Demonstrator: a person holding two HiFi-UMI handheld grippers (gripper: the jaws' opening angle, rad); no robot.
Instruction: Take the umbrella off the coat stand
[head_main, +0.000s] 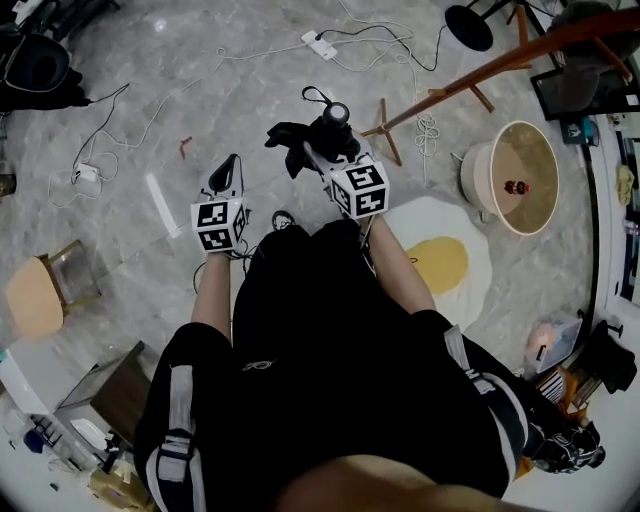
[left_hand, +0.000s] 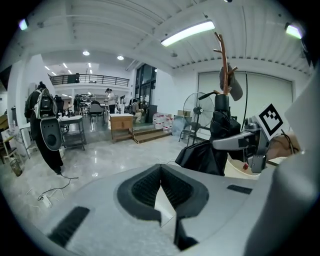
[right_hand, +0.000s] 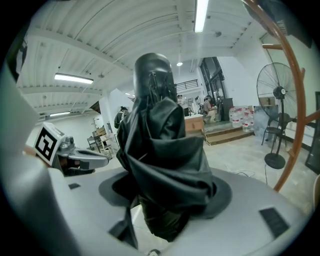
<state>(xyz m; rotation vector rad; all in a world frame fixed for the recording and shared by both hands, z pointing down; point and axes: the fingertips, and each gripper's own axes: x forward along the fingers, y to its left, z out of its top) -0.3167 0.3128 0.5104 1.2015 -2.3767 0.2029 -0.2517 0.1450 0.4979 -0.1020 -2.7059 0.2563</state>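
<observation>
We hold the umbrella (right_hand: 162, 150) in the right tool (head_main: 322, 148), whose jaws are clamped on its bundled black fabric. In the right gripper view the folds bulge out over both jaws and the rounded black end stands up above them. The umbrella is folded but its canopy is loose, and a flap of it hangs to the left of the tool in the head view. It is off the coat stand (head_main: 565, 40), a brown wooden pole with splayed feet that runs across the upper right of the head view, near the umbrella but not touching it. In the right gripper view the same pole curves down the right edge, apart from the fabric.

The left tool (left_hand: 160, 167) is just beside the right one, on its left, and carries nothing. Its jaws are pressed together at the tips, with only floor (head_main: 240, 90) showing past them. From its view we see the umbrella and the right tool at the right, with the top of the coat stand rising behind them.

Both tools are held out in front of us above the grey marbled floor. On it lie loose cables (head_main: 110, 140) and a white power strip (head_main: 320, 44). To the right sit a round white tub (head_main: 470, 175) and an egg-shaped rug (head_main: 440, 262). A wooden stool (head_main: 38, 296) stands at the left.
</observation>
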